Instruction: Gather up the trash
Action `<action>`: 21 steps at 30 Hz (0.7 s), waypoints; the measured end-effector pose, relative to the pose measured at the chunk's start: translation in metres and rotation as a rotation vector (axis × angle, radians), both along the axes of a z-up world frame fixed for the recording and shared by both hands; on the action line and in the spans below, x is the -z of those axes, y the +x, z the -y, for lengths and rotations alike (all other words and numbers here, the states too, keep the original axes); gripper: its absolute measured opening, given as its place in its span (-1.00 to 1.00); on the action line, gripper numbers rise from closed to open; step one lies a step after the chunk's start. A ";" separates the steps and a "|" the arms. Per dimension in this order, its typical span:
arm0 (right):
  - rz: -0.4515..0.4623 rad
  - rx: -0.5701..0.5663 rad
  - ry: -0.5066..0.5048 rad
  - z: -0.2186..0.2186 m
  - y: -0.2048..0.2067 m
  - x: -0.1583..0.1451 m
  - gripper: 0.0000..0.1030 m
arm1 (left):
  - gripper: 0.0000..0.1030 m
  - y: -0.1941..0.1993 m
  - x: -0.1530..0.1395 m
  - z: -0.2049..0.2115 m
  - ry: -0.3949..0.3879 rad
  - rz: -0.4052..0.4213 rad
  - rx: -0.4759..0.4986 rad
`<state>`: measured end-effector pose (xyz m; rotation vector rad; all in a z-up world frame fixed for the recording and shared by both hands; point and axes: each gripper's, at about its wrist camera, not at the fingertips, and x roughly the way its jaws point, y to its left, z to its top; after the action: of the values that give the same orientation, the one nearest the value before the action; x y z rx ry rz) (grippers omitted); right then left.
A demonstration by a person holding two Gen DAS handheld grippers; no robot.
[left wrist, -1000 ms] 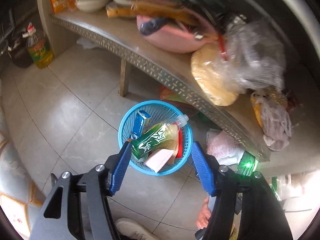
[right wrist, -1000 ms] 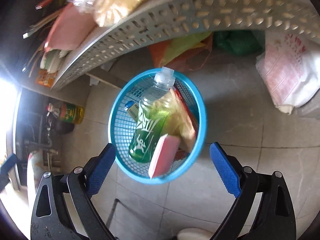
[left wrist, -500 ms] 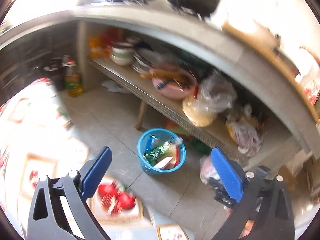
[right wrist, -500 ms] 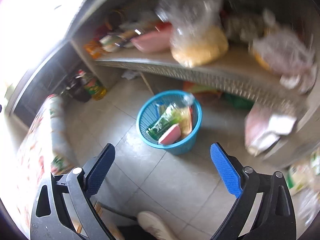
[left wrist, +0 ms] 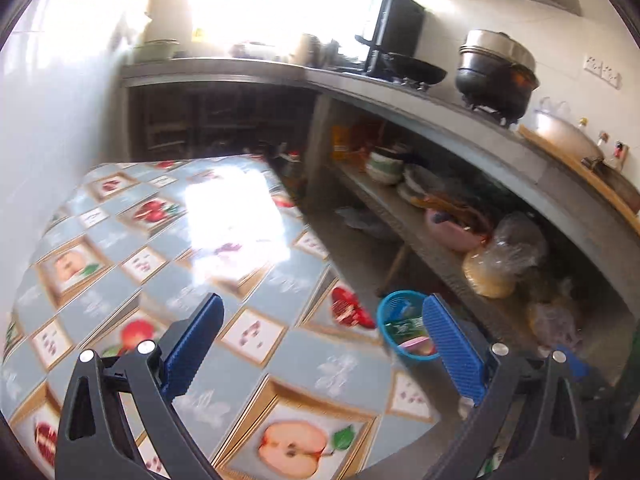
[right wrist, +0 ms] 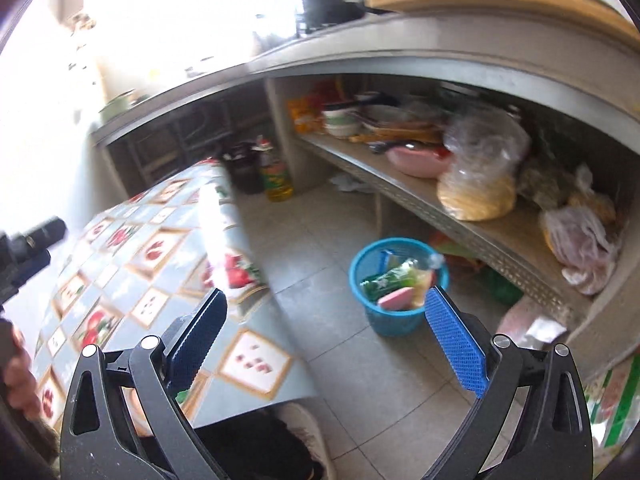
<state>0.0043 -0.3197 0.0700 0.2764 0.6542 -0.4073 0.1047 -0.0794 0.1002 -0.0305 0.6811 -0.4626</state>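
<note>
Scanning: sweep the table (left wrist: pixel 168 248) at left for scraps before reaching.
Left gripper (left wrist: pixel 320 344): fingers spread wide, nothing held, low centre of frame.
Right gripper (right wrist: pixel 326 332): likewise spread, nothing held.
Bin (right wrist: pixel 394 318): right of centre on the floor, holding bottle and wrappers.
Hidden: glare whitens the tabletop; blur hides small litter.

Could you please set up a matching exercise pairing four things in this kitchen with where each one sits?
Things:
1. blue basket
2. pink bowl
3. black pot
4. oil bottle

Places:
A. on the countertop
B. on the floor below the shelf's edge
C. on the shelf under the counter
D. on the floor past the table's far end

Pairs: 1-B, 2-C, 3-A, 4-D
</note>
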 end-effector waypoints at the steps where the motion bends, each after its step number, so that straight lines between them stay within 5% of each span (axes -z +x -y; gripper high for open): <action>1: -0.008 -0.005 -0.026 -0.007 0.001 0.000 0.85 | 0.89 -0.007 0.005 -0.001 0.022 0.001 -0.013; 10: -0.045 -0.058 -0.200 -0.058 -0.016 0.017 0.85 | 0.89 -0.050 0.054 -0.018 0.285 0.000 -0.179; 21: -0.153 -0.069 -0.183 -0.059 -0.031 0.035 0.85 | 0.89 -0.067 0.075 -0.026 0.307 -0.122 -0.224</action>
<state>-0.0264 -0.2610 0.0346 0.0485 0.7692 -0.4217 0.0379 -0.0530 0.0249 0.1545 0.8523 -0.1386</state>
